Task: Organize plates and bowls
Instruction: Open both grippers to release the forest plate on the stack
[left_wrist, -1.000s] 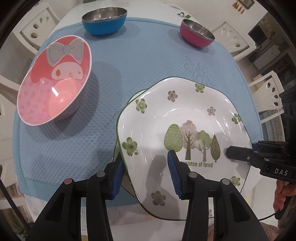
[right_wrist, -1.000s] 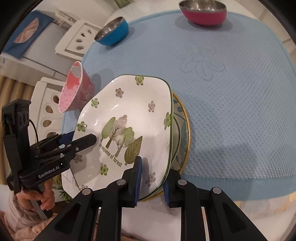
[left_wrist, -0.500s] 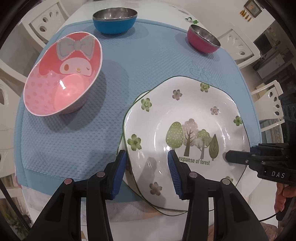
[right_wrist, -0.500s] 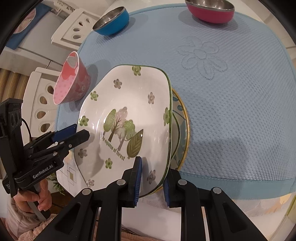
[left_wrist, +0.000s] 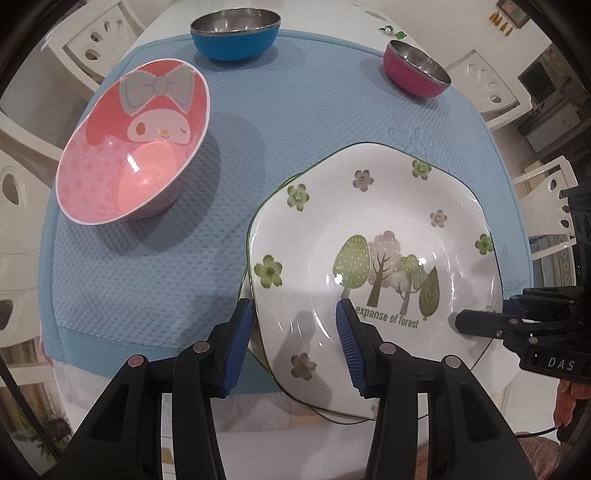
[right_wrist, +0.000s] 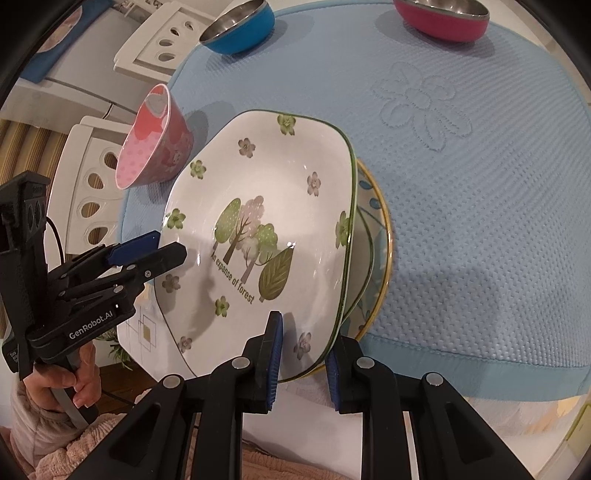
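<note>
- Forest plate (left_wrist: 373, 254): white, squarish, printed with trees and flowers; lies at the near edge of the blue mat (left_wrist: 295, 122), on top of a stack.
- Stack: in the right wrist view a gold-rimmed plate (right_wrist: 380, 236) and another green-rimmed plate show beneath the forest plate's right edge.
- Left gripper (left_wrist: 295, 339): jaws straddle the plate's near-left rim, one pad outside and one over the plate face, with a gap visible on both sides; nothing is clamped.
- Right gripper (right_wrist: 301, 354): jaws set narrow around the plate's near-right rim; whether the pads press on it cannot be told.
- Pink bowl (left_wrist: 133, 147): stands left of the plates, on the mat, well apart.
- Blue bowl (left_wrist: 234, 29) and magenta bowl (left_wrist: 415, 70): steel-lined, at the far edge of the mat, apart from each other.
- White chairs (left_wrist: 487, 92) ring the surface.
</note>
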